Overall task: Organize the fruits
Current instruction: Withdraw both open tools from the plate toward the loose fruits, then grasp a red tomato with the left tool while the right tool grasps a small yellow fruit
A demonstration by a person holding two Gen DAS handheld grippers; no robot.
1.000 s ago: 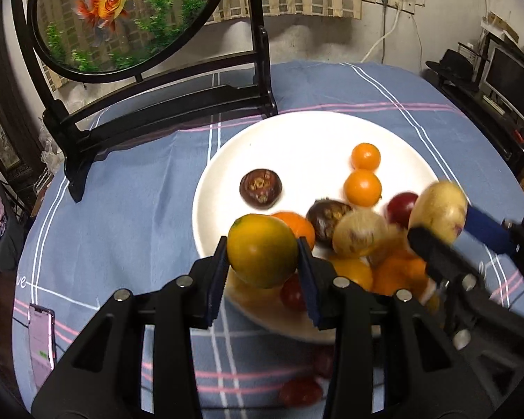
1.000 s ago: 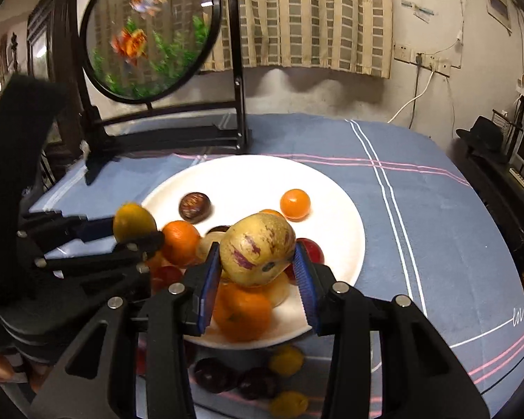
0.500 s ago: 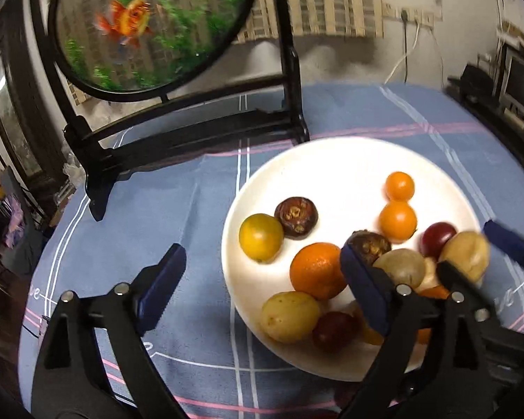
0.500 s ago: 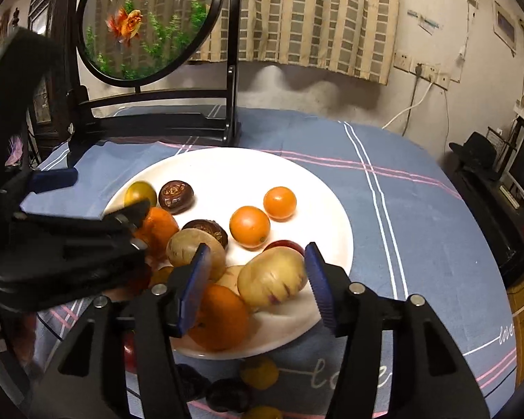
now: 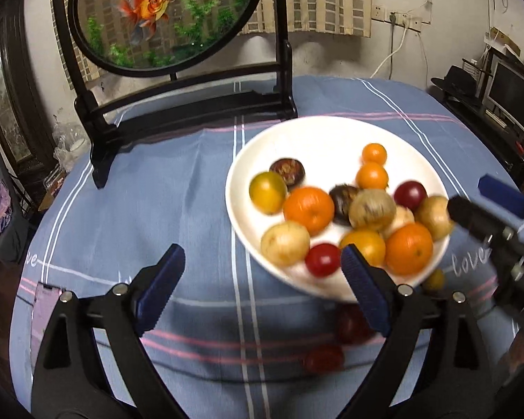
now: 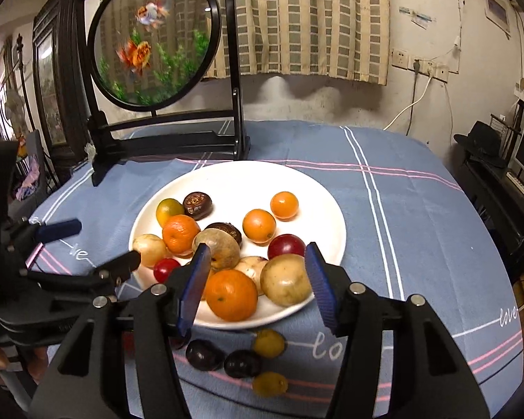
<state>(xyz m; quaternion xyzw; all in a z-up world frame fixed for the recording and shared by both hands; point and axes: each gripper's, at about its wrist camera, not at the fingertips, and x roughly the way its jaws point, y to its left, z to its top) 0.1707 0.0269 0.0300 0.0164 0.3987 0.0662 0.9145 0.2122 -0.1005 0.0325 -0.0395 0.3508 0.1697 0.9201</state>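
Blue striped tablecloth [image 6: 419, 216] covering table. Black-framed round goldfish panel [image 6: 153, 38] standing at far edge. White plate [image 6: 314, 188] sitting mid-table, holding pile of fruits [image 6: 227, 241]. Four loose fruits [image 6: 241, 359] lying on cloth just beside plate's near rim. Left gripper [image 5: 262, 279] hovering over cloth by plate's near-left rim, jaws having just been opening, spread wide, nothing between. Right gripper [image 6: 255, 279] hanging above near fruits, jaws having just been opening, parted, pads pressing nothing.

My white plate [image 6: 328, 209] holds a loose heap of oranges [image 6: 231, 295], pale yellow-brown fruits [image 6: 285, 284], red ones [image 6: 285, 246] and dark brown ones [image 6: 197, 204]. Two dark plums [image 6: 204, 354] and two small yellow fruits [image 6: 269, 343] lie on the table just beside its near rim.
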